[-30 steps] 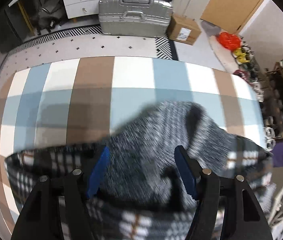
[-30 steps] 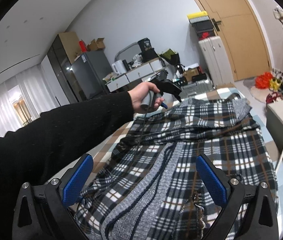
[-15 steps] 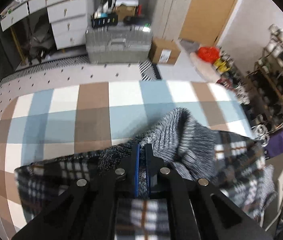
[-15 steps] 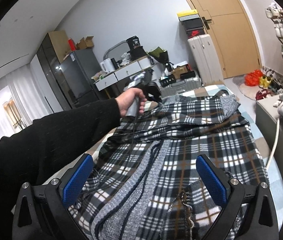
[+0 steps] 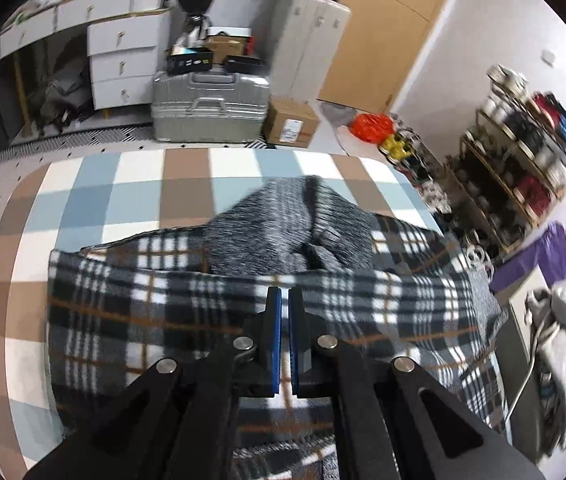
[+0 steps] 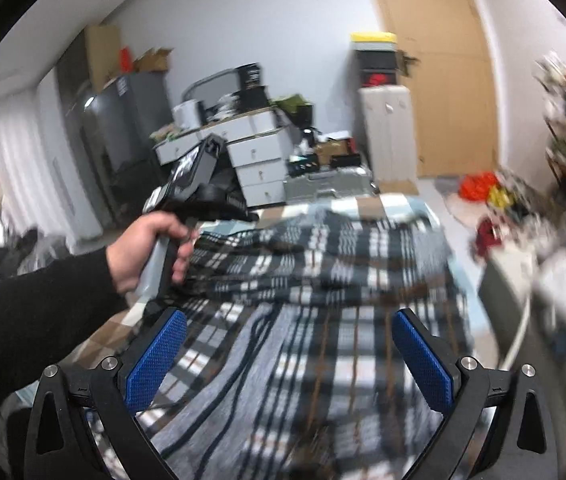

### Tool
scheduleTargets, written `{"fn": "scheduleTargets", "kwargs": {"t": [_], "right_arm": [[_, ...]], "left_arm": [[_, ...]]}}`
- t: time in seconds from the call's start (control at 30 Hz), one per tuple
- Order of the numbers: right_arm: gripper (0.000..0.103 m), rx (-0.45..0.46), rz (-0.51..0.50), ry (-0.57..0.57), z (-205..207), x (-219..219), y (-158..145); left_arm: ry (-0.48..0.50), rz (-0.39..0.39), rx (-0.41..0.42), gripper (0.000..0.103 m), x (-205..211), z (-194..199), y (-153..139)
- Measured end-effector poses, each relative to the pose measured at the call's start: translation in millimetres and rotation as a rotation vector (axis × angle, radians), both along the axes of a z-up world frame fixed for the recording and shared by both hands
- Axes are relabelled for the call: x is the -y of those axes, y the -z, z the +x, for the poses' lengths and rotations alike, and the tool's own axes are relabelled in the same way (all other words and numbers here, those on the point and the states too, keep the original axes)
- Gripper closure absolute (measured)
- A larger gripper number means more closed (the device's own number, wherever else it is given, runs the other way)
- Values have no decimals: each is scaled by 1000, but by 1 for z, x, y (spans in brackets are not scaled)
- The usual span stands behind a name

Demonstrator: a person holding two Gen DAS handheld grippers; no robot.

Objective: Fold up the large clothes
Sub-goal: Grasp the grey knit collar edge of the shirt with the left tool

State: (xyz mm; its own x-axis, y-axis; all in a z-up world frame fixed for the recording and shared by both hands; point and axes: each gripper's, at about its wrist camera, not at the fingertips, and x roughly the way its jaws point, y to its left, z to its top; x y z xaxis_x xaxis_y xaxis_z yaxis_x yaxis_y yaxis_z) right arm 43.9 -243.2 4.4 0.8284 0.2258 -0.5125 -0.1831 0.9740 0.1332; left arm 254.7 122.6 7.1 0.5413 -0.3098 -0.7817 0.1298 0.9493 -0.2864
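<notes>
1. Closing on the plaid garment (image 5: pixel 163 320), the left gripper (image 5: pixel 285 300) has lifted a fold off the checked bed (image 5: pixel 95 196).
2. Right gripper (image 6: pixel 289 354) hovers, jaws apart.
3. Risk: thin pinch slipping, fold collapsing.

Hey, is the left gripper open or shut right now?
Shut. The left gripper has its blue pads nearly together over the plaid garment; whether any fabric is pinched between them, cannot tell.

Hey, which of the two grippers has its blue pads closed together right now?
The left gripper: its blue pads are shut together over the plaid garment. The right gripper has its pads spread wide apart.
</notes>
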Motion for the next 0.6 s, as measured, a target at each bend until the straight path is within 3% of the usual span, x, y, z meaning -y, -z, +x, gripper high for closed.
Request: {"fn": "scheduleTargets", "kwargs": {"t": [0.17, 0.2, 0.27, 0.3, 0.33, 0.53, 0.6], "right_arm": [[0, -103, -153, -31, 118, -3, -19], [0, -119, -187, -30, 138, -5, -18], [0, -164, -289, 3, 185, -10, -9], [0, -188, -325, 28, 208, -9, -3], [0, -202, -332, 37, 220, -8, 1], [0, -310, -191, 93, 294, 18, 33], [0, -330, -192, 103, 313, 20, 42]], "left_arm": [[-60, -20, -10, 103, -6, 29, -6], [-64, -16, -25, 99, -4, 37, -4], [-38, -25, -99, 74, 3, 64, 10], [-22, -20, -132, 52, 8, 73, 18], [-15, 3, -160, 48, 16, 84, 27], [-2, 137, -192, 48, 43, 133, 59], [2, 191, -206, 49, 44, 141, 67]]}}
